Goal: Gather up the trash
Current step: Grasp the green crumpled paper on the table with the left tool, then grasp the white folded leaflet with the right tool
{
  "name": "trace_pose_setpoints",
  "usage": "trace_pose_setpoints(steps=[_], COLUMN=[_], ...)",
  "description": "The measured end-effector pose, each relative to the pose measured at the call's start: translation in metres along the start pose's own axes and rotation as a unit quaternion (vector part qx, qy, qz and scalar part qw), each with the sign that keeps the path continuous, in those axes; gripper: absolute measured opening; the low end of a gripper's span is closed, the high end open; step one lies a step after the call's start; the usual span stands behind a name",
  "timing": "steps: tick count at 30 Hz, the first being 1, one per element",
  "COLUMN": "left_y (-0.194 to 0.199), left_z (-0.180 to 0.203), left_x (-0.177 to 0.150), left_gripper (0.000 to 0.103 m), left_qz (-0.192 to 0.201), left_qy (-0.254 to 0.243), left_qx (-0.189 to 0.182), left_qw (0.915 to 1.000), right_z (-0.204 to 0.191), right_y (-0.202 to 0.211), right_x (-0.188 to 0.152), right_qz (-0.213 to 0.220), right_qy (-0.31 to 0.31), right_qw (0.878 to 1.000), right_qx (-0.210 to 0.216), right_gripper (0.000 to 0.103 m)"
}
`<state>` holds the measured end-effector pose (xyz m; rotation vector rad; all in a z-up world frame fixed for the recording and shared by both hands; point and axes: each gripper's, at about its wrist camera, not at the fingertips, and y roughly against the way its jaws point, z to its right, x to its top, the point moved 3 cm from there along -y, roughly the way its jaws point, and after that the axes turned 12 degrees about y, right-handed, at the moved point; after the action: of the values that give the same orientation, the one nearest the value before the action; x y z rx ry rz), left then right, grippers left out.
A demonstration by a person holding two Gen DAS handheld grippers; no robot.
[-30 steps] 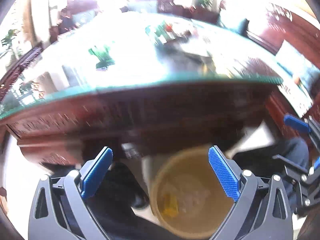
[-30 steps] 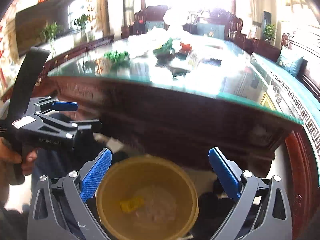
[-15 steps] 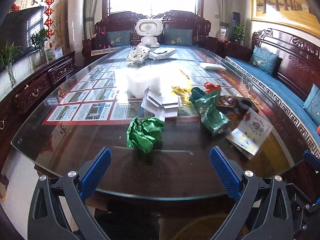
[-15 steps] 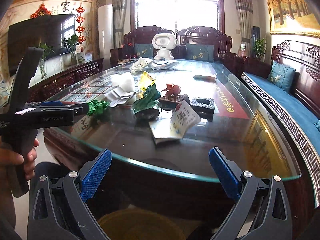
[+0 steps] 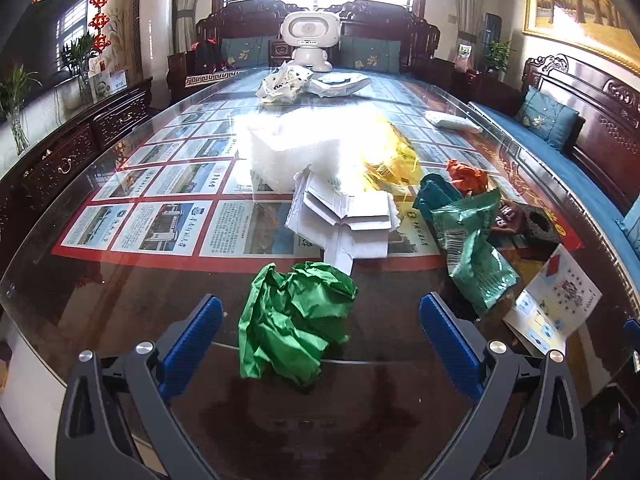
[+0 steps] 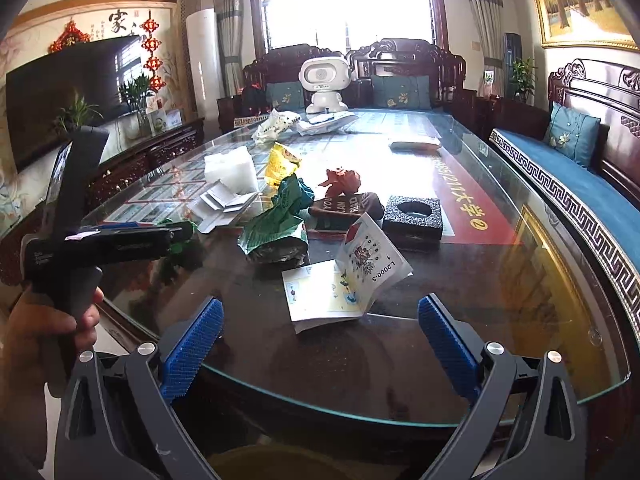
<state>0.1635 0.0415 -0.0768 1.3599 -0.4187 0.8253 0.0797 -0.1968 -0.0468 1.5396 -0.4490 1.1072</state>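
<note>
My left gripper (image 5: 320,340) is open and empty, its fingers on either side of a crumpled green paper (image 5: 294,322) near the glass table's front edge. Behind it lie folded white cardboard (image 5: 344,216), a green foil bag (image 5: 472,248), a white foam block (image 5: 292,152), a yellow wrapper (image 5: 394,164) and a red crumpled paper (image 5: 466,176). My right gripper (image 6: 320,340) is open and empty, above the table edge in front of an open leaflet (image 6: 344,280). The green foil bag (image 6: 280,228) lies beyond it. The yellow bin's rim (image 6: 256,460) shows below.
A black foam block with a hole (image 6: 414,216) and a brown packet (image 6: 344,210) sit mid-table. A white toy robot (image 5: 310,40) and white bags (image 5: 284,84) stand at the far end. A blue-cushioned bench (image 6: 580,184) runs along the right. The left gripper's body (image 6: 100,240) is at my right view's left.
Both grippers have risen from over the yellow bin below the table up to the tabletop level and moved forward toward the trash. Both stay open and empty.
</note>
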Motion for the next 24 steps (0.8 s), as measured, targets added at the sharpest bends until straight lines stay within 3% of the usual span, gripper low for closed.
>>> trace_pose_setpoints(steps=[7, 9, 11, 12, 17, 24], left_y=[-0.022, -0.026, -0.029, -0.028, -0.025, -0.001], left_z=[-0.001, -0.002, -0.004, -0.004, -0.011, -0.004], left_x=[0.004, 0.002, 0.002, 0.002, 0.002, -0.006], left_gripper=[0.097, 0.077, 0.066, 0.055, 0.049, 0.049], left_qz=[-0.016, -0.027, -0.03, -0.027, -0.031, -0.021], left_qy=[0.003, 0.003, 0.004, 0.002, 0.03, 0.017], left_qx=[0.015, 0.012, 0.011, 0.016, -0.01, -0.039], left_qw=[0.9998, 0.9996, 0.9995, 0.9995, 0.999, 0.9989], right_z=[0.004, 0.005, 0.006, 0.007, 0.009, 0.04], right_y=[-0.007, -0.009, -0.011, -0.012, -0.016, -0.031], right_x=[0.001, 0.001, 0.001, 0.001, -0.001, 0.0], right_qz=[-0.004, -0.006, -0.009, -0.01, -0.016, -0.025], right_qy=[-0.004, -0.004, -0.007, -0.008, -0.019, -0.085], right_qw=[1.0, 1.0, 1.0, 1.0, 0.999, 0.995], right_qx=[0.008, 0.006, 0.007, 0.007, 0.023, 0.047], right_gripper=[0.095, 0.095, 0.095, 0.095, 0.095, 0.095])
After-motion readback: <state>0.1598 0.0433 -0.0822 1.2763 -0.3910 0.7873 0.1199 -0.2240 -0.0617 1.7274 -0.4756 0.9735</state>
